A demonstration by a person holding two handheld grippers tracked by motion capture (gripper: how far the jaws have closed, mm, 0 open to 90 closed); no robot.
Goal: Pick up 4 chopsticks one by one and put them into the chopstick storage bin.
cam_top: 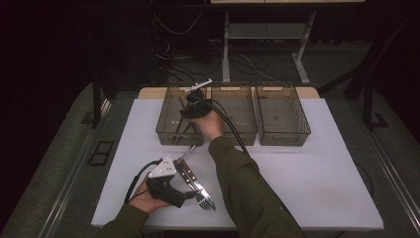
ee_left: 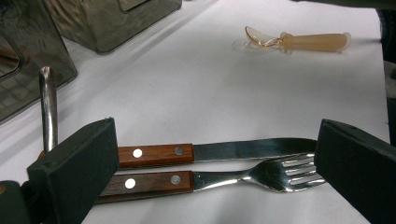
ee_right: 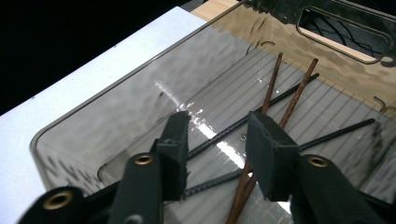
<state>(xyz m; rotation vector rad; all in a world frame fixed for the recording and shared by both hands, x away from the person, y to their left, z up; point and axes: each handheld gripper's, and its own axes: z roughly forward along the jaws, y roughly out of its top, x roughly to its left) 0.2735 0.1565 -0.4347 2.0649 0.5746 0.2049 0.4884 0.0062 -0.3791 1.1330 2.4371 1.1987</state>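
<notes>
Right gripper view: right gripper (ee_right: 217,154) over left bin (ee_right: 116,107), jaws apart, clear of chopsticks (ee_right: 275,88) lying lengthwise, near to far. Left gripper (ee_left: 210,172) jaws apart, astride knife (ee_left: 210,152) and fork (ee_left: 210,179).

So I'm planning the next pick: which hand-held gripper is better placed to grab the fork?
Left hand-held gripper: its open jaws straddle the fork. The right is over the bin.
</notes>
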